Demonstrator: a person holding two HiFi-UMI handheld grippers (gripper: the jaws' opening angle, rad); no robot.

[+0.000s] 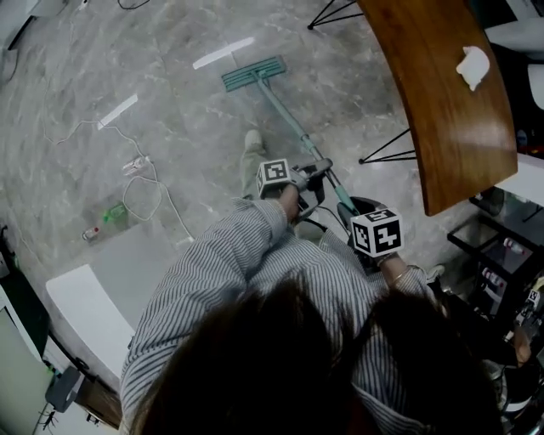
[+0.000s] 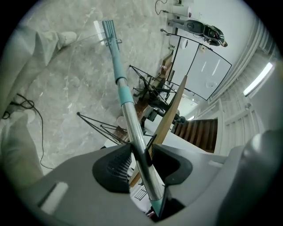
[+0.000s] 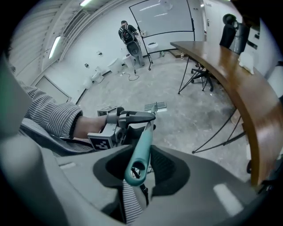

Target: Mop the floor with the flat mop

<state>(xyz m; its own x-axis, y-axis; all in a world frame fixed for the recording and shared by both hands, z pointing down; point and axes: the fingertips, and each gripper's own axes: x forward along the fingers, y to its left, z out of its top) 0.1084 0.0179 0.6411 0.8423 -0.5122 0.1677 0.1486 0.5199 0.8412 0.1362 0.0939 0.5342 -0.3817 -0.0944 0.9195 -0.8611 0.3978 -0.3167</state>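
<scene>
Mid-stroke, my left hand-held gripper (image 1: 316,172) and right hand-held gripper (image 1: 347,212) clamp the mop (image 1: 253,75); next I drag it back

flat mop (image 1: 255,75): one, its head at 12 o'clock in the head view
grippers: two, the left gripper (image 2: 140,154) and the right gripper (image 3: 138,165)
marker cubes: two, one (image 1: 274,177) at centre and one (image 1: 376,231) at 4 o'clock
wooden table (image 1: 442,102): one, at 2 o'clock
black wire table legs: two sets, at 1 o'clock (image 1: 333,13) and 3 o'clock (image 1: 387,151)
crumpled white cloth (image 1: 473,66): one, on the table
bright streaks on the floor: two, at 12 o'clock (image 1: 223,53) and 10 o'clock (image 1: 117,110)
shoe (image 1: 252,138): one in sight
distant person (image 3: 128,32): one, at 12 o'clock in the right gripper view
</scene>
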